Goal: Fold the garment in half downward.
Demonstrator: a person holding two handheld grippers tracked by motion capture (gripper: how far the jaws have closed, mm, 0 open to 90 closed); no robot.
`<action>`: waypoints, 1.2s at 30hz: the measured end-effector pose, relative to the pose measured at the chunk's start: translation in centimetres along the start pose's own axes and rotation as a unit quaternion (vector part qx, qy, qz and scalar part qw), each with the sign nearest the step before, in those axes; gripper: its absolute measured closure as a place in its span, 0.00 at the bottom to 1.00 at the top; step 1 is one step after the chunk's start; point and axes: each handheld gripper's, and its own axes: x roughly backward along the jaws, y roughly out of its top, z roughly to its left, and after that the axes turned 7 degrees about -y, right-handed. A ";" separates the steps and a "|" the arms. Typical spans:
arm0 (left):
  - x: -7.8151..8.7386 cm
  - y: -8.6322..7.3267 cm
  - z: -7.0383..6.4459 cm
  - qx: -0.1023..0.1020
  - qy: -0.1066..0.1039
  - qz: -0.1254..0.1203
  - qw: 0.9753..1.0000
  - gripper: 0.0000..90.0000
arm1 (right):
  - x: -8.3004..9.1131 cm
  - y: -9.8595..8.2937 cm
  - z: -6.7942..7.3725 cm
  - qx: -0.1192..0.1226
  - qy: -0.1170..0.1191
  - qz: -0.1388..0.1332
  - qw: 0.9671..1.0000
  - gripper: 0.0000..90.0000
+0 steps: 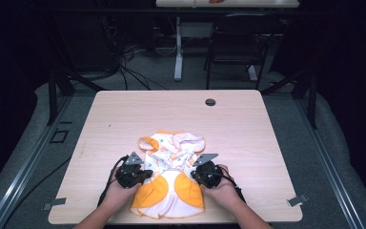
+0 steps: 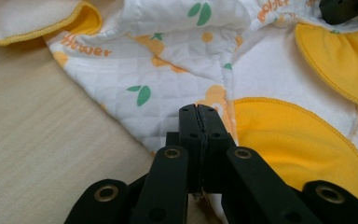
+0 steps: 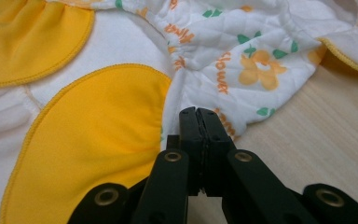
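Soft, light quilted baby garment (image 1: 171, 179) on table (image 1: 248, 129), left gripper (image 2: 199, 109) and right gripper (image 3: 199, 112) jaws clenched at its side edges, cloth-pinch unclear; grip the hems.

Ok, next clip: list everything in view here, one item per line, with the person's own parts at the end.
table: one, light wood, centre of the high view
garment: one, white quilted with orange panels and a flower print, near edge of the table between the grippers
cable hole: one, dark, far side of the tabletop
chair: one, black, on the floor beyond the table
second table: one, white legs, background
left gripper: black, jaws together, at the garment's left side
right gripper: black, jaws together, at its right side
hands: two, holding the grippers
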 end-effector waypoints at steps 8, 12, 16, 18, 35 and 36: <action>0.3 0.5 -0.2 -0.013 -0.003 0.018 1.000 0.97 | 0.6 0.0 -0.1 0.004 0.022 0.015 1.000 0.96; 0.7 1.7 0.3 -0.010 0.000 0.009 1.000 0.96 | 1.1 0.9 -0.5 0.007 0.026 0.008 1.000 0.97; 1.1 3.8 1.3 -0.014 0.012 0.001 1.000 0.96 | 1.6 2.9 -1.7 0.005 0.026 -0.006 1.000 0.98; 1.2 5.3 2.5 -0.017 0.015 -0.004 1.000 0.96 | 1.4 4.5 -2.9 -0.001 0.017 -0.011 1.000 0.98; 0.3 9.4 7.0 0.021 0.027 -0.021 0.999 0.98 | -1.3 9.4 -6.5 -0.013 -0.018 -0.016 1.000 0.99; 0.1 9.6 7.3 0.029 0.033 -0.020 0.999 0.98 | -1.7 9.8 -6.7 -0.018 -0.012 -0.019 1.000 0.98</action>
